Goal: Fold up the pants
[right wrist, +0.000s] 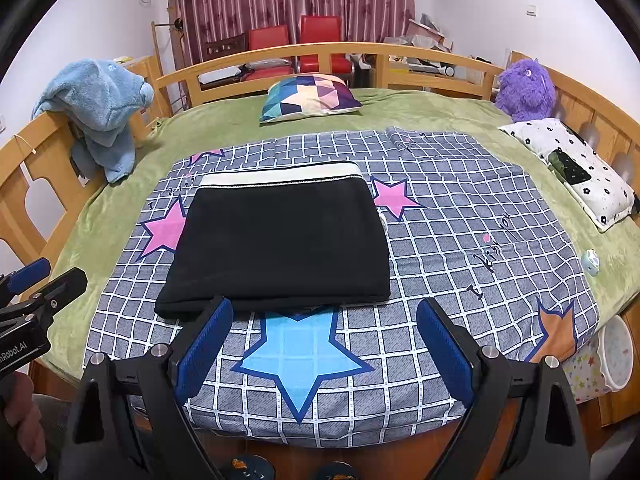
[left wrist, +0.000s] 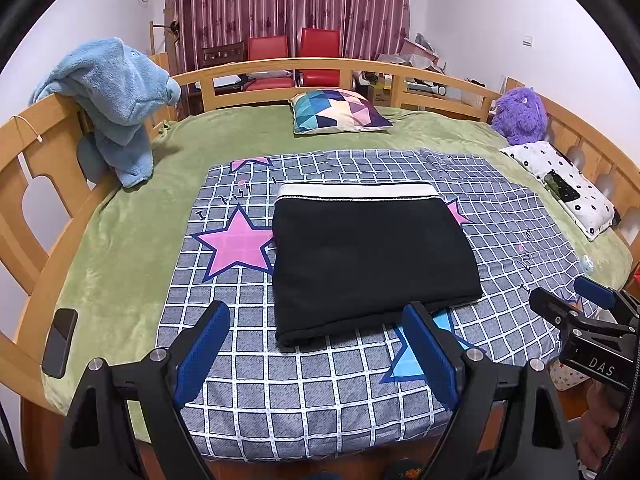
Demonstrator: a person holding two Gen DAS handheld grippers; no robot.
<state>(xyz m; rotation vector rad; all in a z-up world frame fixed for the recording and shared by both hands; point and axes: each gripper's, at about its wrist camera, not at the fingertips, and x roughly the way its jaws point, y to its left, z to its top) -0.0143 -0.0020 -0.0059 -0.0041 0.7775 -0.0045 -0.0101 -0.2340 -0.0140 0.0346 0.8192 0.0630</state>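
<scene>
Centrally, at twelve o'clock of both claws, the folded black pants (left wrist: 372, 256) are laid on the checked sheet (left wrist: 320, 392). The left gripper (left wrist: 316, 356) and right gripper (right wrist: 324, 354) are held apart, empty. The neat fold could be disturbed if a finger were dragged across its near edge.

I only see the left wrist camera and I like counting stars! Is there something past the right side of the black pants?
Observer: Yes, a whole pink star sits right beside the black pants; your view catches only its tip.
Operator: What's the blue shape in front of them?
Observer: A big blue star printed on the sheet, complete in the right wrist view.
Operator: Any more stars?
Observer: An orange star at the sheet's near right corner.
</scene>
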